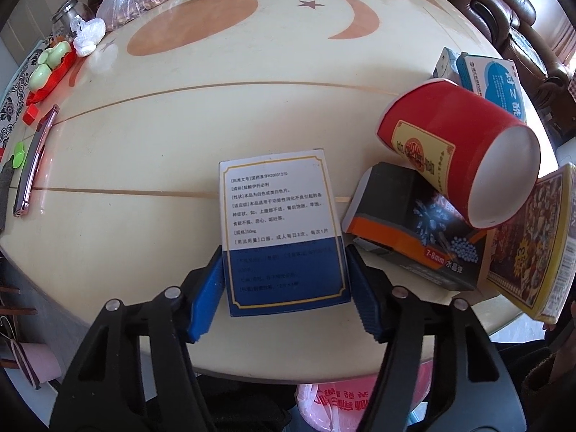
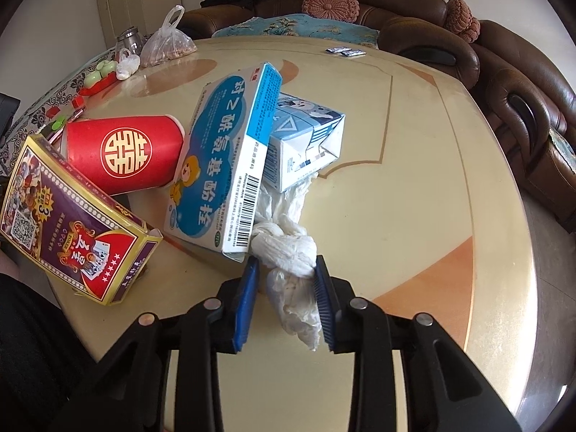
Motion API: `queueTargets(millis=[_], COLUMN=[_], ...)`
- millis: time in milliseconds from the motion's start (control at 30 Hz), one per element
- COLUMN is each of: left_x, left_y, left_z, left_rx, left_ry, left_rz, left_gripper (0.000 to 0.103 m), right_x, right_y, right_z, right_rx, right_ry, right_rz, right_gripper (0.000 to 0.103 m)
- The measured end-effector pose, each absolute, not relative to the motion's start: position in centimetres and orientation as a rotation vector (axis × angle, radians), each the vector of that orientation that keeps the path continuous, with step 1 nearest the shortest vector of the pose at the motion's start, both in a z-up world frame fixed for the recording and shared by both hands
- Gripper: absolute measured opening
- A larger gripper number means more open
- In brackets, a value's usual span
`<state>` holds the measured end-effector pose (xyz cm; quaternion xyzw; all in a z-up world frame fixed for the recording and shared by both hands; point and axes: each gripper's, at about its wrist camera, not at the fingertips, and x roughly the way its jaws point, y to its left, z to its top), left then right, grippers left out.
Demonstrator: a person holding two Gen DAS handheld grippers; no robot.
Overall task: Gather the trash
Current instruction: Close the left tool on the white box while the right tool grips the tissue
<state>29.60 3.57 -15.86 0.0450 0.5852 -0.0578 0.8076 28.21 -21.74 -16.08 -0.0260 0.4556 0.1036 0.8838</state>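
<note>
The table [image 1: 252, 82] is viewed steeply from close above by both wrist cameras. A red cup [image 1: 457, 151] [image 2: 126, 154], at three o'clock left, ten o'clock right, is shared.

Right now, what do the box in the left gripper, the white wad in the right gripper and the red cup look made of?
Blue-and-white box: thin printed cardboard, slightly glossy, with crisp folded edges.
White wad: soft tissue or paper towel, matte, crumpled and twisted.
Red cup: probably coated paper, with a rolled rim and plain white inside.
</note>
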Motion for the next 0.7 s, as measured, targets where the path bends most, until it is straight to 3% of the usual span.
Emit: queueTargets(millis=[700], left_x=[26.6], left_y=[3.9], left_z=[-13.0], left_rx=[0.096], left_ry=[1.218], left_rz=[-0.117], left_gripper=[0.063], right_x=[23.5], right_y=[-25.3], right_z=[-10.3], right_rx=[0.033], right_ry=[0.877], right_rz=[0.057], right_gripper=[0.021])
